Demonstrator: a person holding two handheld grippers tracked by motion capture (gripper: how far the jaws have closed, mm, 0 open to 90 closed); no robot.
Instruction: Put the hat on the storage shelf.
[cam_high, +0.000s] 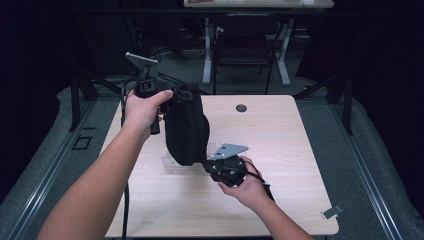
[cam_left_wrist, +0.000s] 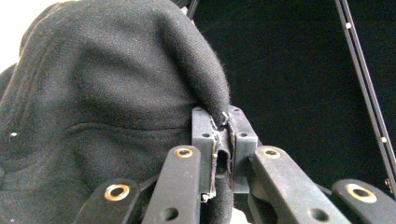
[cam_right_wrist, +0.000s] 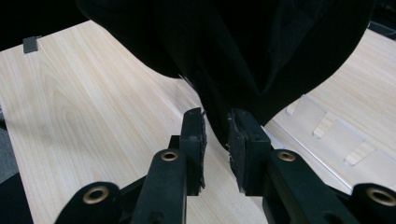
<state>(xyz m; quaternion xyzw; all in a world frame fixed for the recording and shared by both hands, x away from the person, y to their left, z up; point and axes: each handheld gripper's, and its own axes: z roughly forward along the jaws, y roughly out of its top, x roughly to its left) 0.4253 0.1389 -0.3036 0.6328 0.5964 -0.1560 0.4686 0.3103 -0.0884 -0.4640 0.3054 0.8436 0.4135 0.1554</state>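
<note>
High view, left to right: our left gripper (cam_high: 172, 95) has its fingers clamped on the top edge of a black cloth pouch (cam_high: 186, 131), which hangs long axis vertical, bottom pointing down just above the surface (cam_high: 280, 150). Right gripper (cam_high: 212, 165) sits at the pouch's lower end, fingers slightly apart around the fabric.

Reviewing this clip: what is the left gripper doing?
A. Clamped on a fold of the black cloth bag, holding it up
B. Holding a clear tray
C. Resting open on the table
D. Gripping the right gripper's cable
A: in the left gripper view the left gripper has its jaws shut on a fold of the black cloth bag, which hangs above the table.
</note>
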